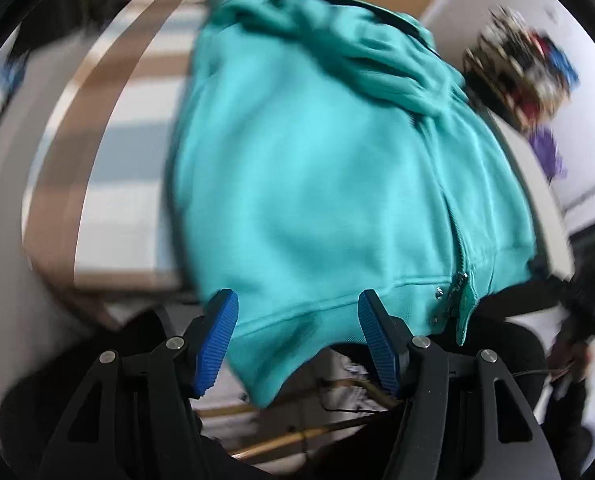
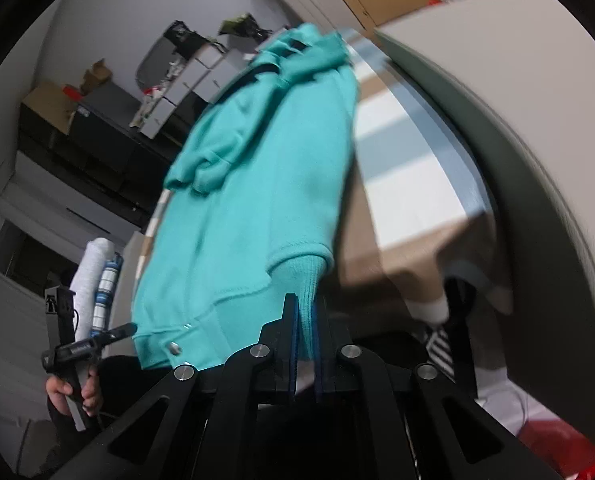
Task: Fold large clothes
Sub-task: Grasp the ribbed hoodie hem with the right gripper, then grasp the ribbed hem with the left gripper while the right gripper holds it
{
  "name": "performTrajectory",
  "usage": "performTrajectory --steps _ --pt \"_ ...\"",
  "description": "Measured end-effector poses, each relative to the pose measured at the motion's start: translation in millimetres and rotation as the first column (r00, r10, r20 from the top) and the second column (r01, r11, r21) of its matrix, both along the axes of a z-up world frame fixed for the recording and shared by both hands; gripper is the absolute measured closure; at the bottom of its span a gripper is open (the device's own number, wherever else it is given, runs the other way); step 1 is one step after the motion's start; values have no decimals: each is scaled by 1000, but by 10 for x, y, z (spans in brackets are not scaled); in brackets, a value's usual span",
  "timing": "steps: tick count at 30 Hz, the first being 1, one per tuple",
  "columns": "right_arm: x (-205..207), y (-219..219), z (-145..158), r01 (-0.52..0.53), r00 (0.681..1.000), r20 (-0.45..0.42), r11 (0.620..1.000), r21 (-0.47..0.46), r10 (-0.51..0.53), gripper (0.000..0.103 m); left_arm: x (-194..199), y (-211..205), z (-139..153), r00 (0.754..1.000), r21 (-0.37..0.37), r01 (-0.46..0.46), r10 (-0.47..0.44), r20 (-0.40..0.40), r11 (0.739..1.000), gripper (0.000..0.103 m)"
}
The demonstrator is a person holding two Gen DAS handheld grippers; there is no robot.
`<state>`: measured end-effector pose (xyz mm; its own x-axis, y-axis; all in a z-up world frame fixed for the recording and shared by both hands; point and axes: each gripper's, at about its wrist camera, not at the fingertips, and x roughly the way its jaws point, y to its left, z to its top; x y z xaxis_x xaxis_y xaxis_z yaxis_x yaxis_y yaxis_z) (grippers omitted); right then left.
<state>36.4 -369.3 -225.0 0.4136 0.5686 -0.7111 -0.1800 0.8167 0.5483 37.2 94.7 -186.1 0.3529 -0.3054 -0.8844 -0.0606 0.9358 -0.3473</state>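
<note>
Hoodie [image 1: 313, 184] is the teal zip-up one, spread over the striped bedcover [image 1: 137, 128] with its bottom hem hanging off the near edge toward me — sleeves bunched up at the far end. My left gripper [image 1: 297, 344] has its blue pads [image 1: 217, 344] standing apart with the hem in the gap between them, not pinched as far as I can see. My right gripper [image 2: 306, 320] is nearly closed and clamped on the ribbed cuff [image 2: 303, 280] of a sleeve at the near edge. Left view is pretty smeared, so the zipper [image 1: 457, 264] is about all the detail I get.
</note>
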Motion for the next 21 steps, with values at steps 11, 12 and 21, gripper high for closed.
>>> performTrajectory --steps 11,12,21 --pt "307 95 44 16 1000 6 998 -64 -16 43 -89 231 -293 994 -111 -70 59 -95 991 45" --pt "354 123 -4 5 1000 -19 999 -53 -5 43 -97 225 -290 993 -113 -63 51 -103 992 45" --pt "456 276 -146 -34 996 -79 998 58 39 60 -116 -23 -386 992 -163 31 -51 -117 986 61"
